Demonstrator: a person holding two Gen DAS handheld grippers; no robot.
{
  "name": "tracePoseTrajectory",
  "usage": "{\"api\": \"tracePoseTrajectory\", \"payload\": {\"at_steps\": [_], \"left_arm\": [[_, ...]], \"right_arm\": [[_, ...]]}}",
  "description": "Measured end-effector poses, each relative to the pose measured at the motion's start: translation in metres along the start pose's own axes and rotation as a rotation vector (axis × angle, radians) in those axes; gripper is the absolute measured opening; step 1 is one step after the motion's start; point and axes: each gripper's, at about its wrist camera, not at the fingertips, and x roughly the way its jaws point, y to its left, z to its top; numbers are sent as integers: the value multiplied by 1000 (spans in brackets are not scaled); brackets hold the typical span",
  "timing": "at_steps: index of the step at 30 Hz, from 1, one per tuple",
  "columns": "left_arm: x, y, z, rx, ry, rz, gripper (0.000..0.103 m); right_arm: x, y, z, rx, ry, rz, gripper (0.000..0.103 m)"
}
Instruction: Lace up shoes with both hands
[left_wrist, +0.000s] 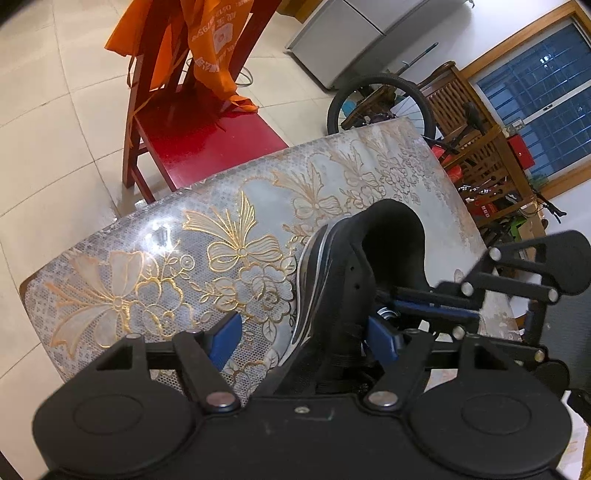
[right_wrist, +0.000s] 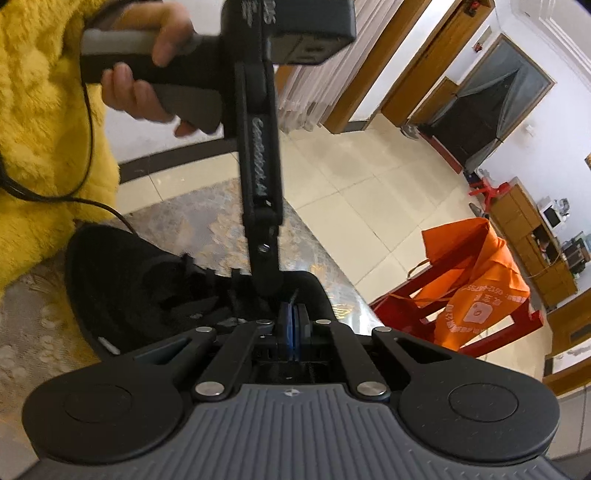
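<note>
- The black shoe (left_wrist: 354, 280) stands on the floral tablecloth (left_wrist: 155, 280), near its right edge.
- Left gripper (left_wrist: 303, 332): jaws wide apart, straddling the shoe's side, pads not pressing.
- Right gripper (right_wrist: 291, 328): blue pads pressed together over the shoe; whether they pinch a lace, I cannot tell.

Pale tiled floor (left_wrist: 55, 110) surrounds a red chair (left_wrist: 207, 136) (orange bag (left_wrist: 214, 44) draped over it), a bicycle (left_wrist: 380, 103) and a barred window (left_wrist: 535, 107).
</note>
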Motion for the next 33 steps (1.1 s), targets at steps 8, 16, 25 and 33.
{"api": "tracePoseTrajectory", "payload": {"at_steps": [8,16,25,33], "left_arm": [[3,-3,-1,21,9,1,72],[3,-1,-1,19,8,1,74],[4,-2,-2,32,0,-3,75],[4,-1,-4,41,-10,-18,75]], "right_arm": [[9,-3,2,9,-18,4,0],[1,-1,6,32,-26,-3,0],[1,-4,13,8,76,-2,27],[32,-7,28,-67,253,44,12]]}}
